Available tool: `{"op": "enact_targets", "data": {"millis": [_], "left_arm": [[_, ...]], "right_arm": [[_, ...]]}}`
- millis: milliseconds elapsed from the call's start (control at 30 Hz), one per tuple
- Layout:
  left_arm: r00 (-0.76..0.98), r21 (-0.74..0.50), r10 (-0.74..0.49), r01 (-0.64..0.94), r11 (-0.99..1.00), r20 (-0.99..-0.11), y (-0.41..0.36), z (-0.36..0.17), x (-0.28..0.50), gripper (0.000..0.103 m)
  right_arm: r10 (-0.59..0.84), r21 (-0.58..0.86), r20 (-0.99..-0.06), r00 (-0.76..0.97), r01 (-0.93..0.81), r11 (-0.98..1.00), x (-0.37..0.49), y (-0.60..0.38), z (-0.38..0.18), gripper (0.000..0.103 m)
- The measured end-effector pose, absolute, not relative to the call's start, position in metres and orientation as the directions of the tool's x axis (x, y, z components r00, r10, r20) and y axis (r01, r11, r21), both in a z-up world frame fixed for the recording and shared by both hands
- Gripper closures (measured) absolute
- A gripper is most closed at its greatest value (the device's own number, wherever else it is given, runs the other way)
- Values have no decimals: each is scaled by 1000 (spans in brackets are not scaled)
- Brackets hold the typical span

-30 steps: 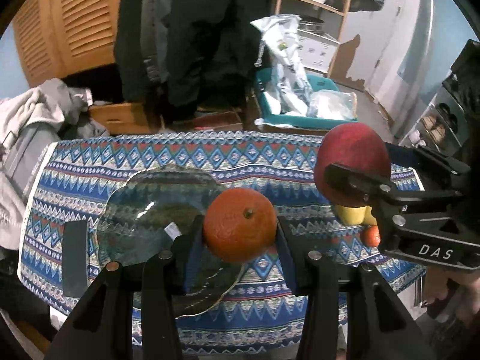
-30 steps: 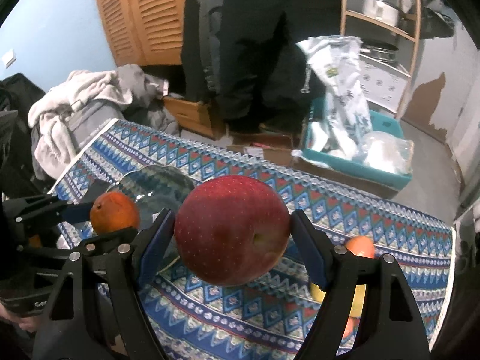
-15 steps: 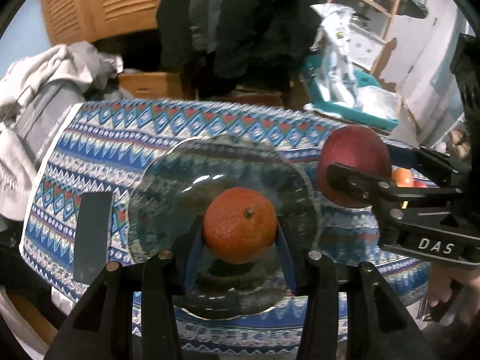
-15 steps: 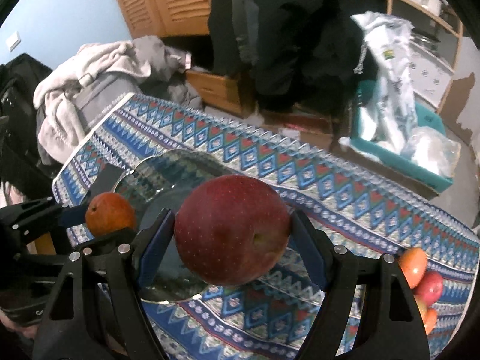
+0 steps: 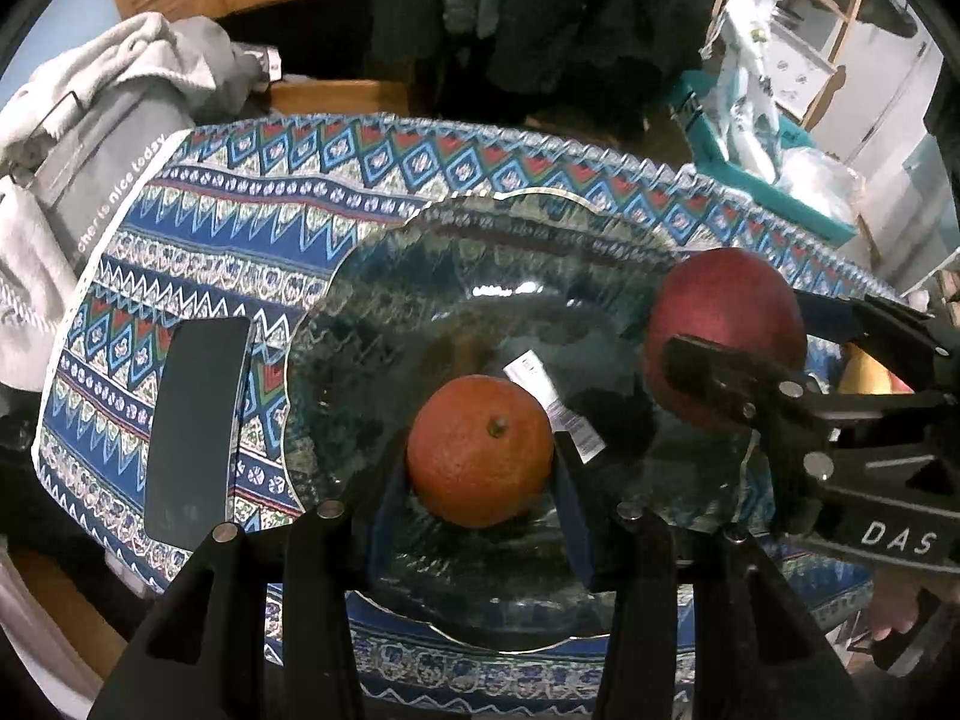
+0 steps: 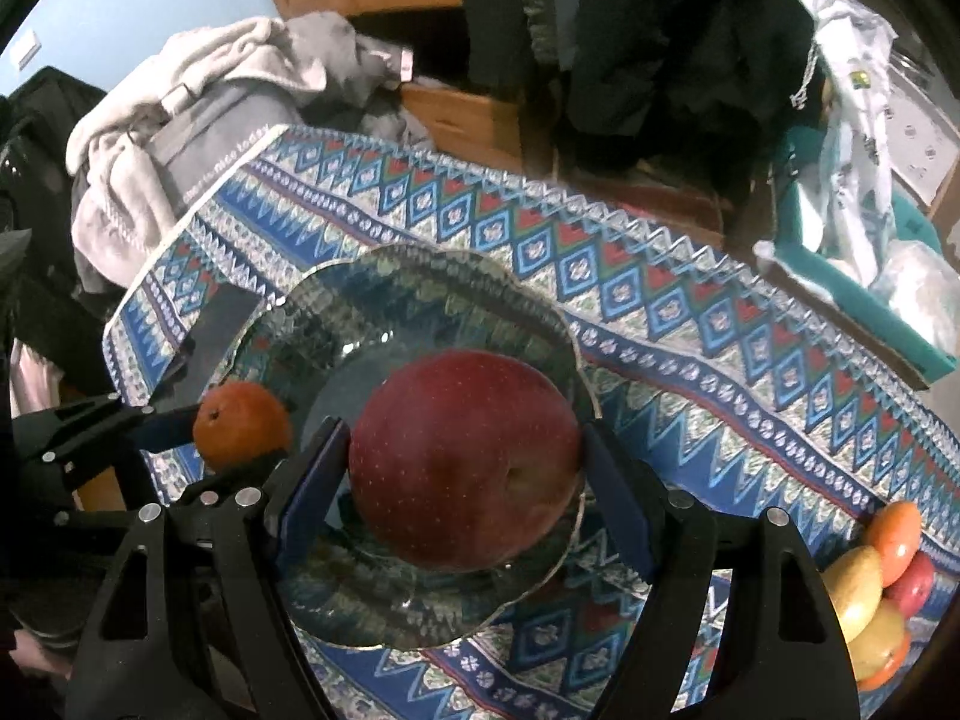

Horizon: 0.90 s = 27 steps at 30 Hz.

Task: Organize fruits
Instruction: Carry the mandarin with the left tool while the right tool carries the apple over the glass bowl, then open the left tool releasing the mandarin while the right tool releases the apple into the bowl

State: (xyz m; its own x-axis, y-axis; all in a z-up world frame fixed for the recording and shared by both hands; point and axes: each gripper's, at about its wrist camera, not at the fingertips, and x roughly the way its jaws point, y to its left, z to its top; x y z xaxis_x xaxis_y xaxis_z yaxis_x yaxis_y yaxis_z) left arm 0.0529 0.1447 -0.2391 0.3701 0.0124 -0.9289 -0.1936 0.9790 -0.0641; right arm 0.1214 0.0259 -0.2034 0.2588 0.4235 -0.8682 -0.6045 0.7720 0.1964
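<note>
My left gripper (image 5: 480, 474) is shut on an orange tangerine (image 5: 480, 450) and holds it just above the middle of a dark glass plate (image 5: 420, 276). My right gripper (image 6: 465, 486) is shut on a red apple (image 6: 465, 468) over the same plate (image 6: 420, 294), toward its right side. The apple (image 5: 726, 336) and right gripper also show at the right of the left wrist view; the tangerine (image 6: 243, 426) shows at the left of the right wrist view. Several loose fruits (image 6: 876, 588) lie at the table's right end.
The plate rests on a blue patterned tablecloth (image 5: 240, 204). A black phone (image 5: 192, 426) lies left of the plate. Clothes (image 5: 90, 120) are piled beyond the table's left end. A teal bin (image 6: 870, 294) with bags stands behind the table.
Both grippers moved forward and down over the glass plate, each still holding its fruit. The plate now fills the centre of both views.
</note>
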Motion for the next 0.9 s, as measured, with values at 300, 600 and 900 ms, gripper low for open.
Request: {"op": "enact_targets", "data": {"millis": [300, 600, 900], "left_arm": [[308, -62, 0, -189, 980, -951, 142, -262, 54, 56], [279, -54, 5, -201, 978, -960, 144, -270, 55, 56], [269, -20, 34, -194, 981, -962, 143, -271, 55, 46]], "right_arm": [[392, 193, -897, 206, -614, 765, 118, 31, -229, 24], [378, 204, -910, 172, -607, 768, 117, 32, -241, 24], [371, 225, -918, 137, -592, 774, 118, 32, -248, 24]]}}
